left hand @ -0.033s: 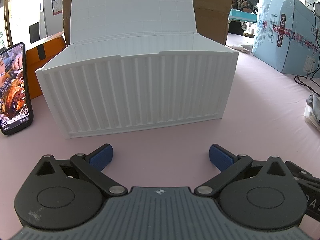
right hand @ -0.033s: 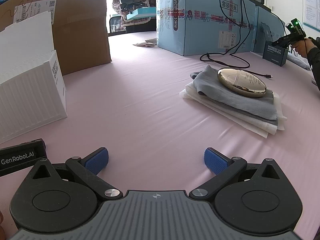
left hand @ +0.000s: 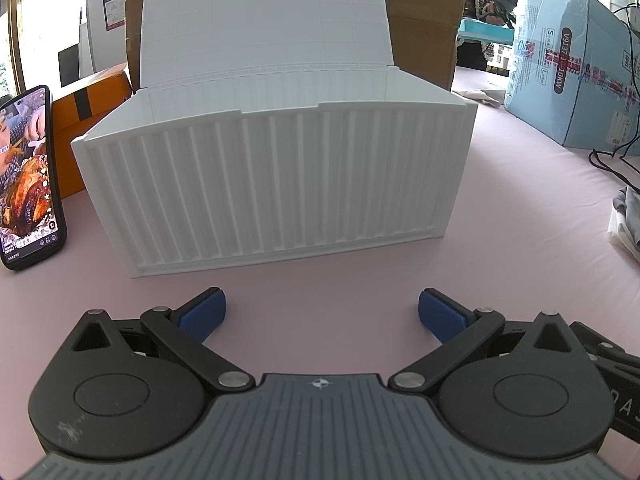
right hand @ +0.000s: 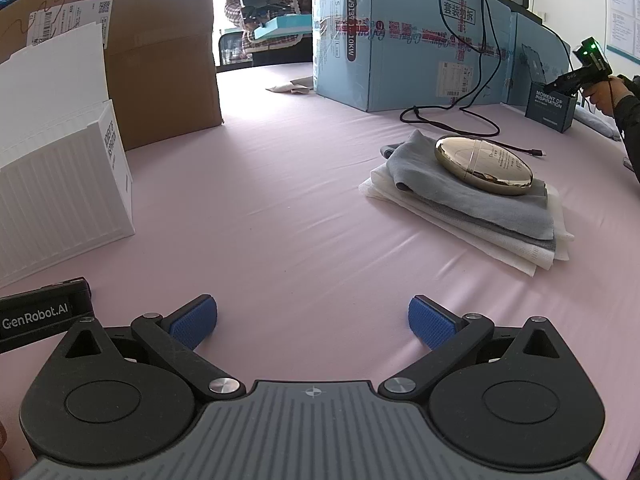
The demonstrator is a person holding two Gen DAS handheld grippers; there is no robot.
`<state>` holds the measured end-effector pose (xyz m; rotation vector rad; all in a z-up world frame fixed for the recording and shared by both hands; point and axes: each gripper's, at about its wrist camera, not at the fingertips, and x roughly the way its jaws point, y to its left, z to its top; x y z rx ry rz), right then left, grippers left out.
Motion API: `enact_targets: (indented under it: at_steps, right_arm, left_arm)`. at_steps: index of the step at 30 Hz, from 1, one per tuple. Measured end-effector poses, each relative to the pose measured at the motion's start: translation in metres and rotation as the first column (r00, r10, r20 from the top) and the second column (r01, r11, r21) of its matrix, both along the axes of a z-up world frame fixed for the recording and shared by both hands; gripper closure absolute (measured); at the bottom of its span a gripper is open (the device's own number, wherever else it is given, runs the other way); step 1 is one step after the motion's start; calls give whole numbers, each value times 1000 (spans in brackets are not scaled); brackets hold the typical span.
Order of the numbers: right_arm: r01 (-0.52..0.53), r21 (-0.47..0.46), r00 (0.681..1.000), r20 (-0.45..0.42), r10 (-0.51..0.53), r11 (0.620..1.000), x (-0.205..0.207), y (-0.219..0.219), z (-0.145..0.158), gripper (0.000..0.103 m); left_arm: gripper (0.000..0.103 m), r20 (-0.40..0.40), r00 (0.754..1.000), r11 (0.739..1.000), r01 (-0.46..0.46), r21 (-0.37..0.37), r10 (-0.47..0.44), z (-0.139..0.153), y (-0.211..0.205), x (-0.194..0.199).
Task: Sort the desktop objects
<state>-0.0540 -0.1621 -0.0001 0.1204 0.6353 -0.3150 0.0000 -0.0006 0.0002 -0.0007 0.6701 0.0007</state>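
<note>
Both tools stand with their blue pads spread apart and nothing between them: our left tool (left hand: 322, 312) faces the open white ribbed plastic storage box (left hand: 276, 184) straight ahead, lid up, and our right tool (right hand: 312, 320) looks over bare pink desk (right hand: 304, 216). Ahead and to the right of the right tool lies the polished gold oval case (right hand: 484, 170), resting on a stack of folded grey and white cloths (right hand: 480, 216). We judge the case hard, smooth and slippery, likely light. Its long axis runs from near-left to far-right, so we would pinch across its narrow width at mid-length; the soft cloths would slump if lifted by one edge
</note>
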Motion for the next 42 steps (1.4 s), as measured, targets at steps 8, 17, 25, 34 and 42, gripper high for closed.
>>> enact_targets:
  at_steps: [8,17,25,34,42]
  right_arm:
    - [-1,2,1000,0,1,1000,1,3,0,0]
    - [-3,4,1000,0,3,1000,1,7,-1,0]
    - [-30,61,999,43,27,998,-4,2,3,0]
    - [-125,240,948,316,44,963,-37,-38,19,0]
    - [-24,65,786,618,-22,998,-77,-111,61,0]
  left_arm:
    - [0,0,1000,1000,0,6,0,0,-2,0]
    - [0,3,1000,1000,-3,20,3,2,-4,0]
    - [0,13,1000,1000,1,-14,-1,5,1,-7]
    - [0,178,969,984,175,-13,-170,27,-8,-39]
    - [0,197,959,962,234,-139,-205,78,-54,-13]
